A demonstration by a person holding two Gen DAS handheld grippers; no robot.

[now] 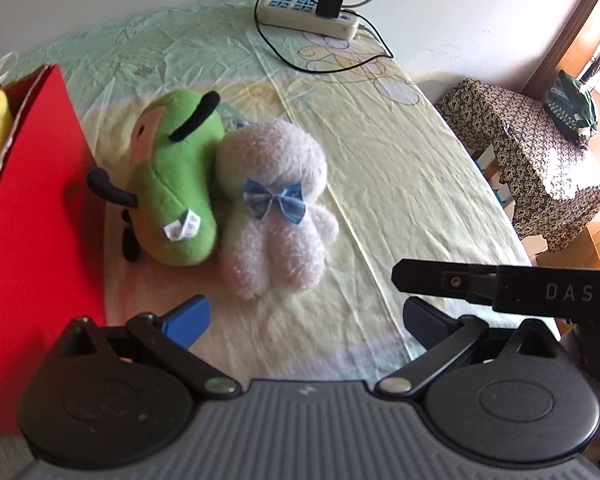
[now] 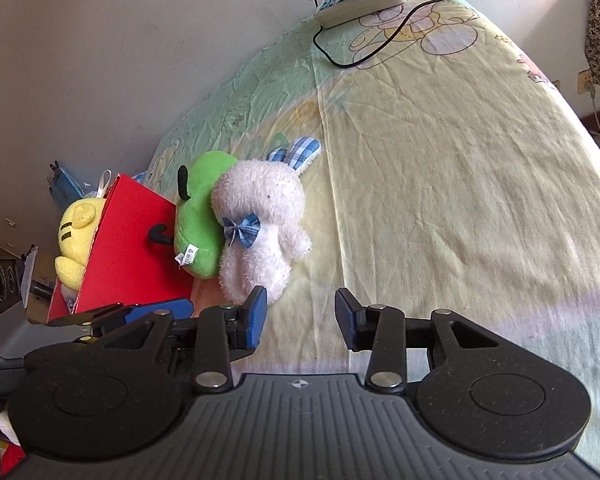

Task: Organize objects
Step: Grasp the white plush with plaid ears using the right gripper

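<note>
My left gripper [image 1: 306, 318]: jaws wide apart, holding nothing, above sheet [image 1: 400, 184] short of white rabbit plush [image 1: 276, 200]. My right gripper [image 2: 300, 316]: also spread, empty, just before same rabbit. Right view alone shows rabbit's checked ears [image 2: 296, 152] and face of yellow plush [image 2: 76, 236]; left view shows only yellow edge. Red box [image 1: 40, 220] holds yellow plush. Green plush [image 1: 176, 184] lies between box and rabbit, touching both. Box interior mostly hidden. Power strip [image 1: 312, 14] at far edge.
</note>
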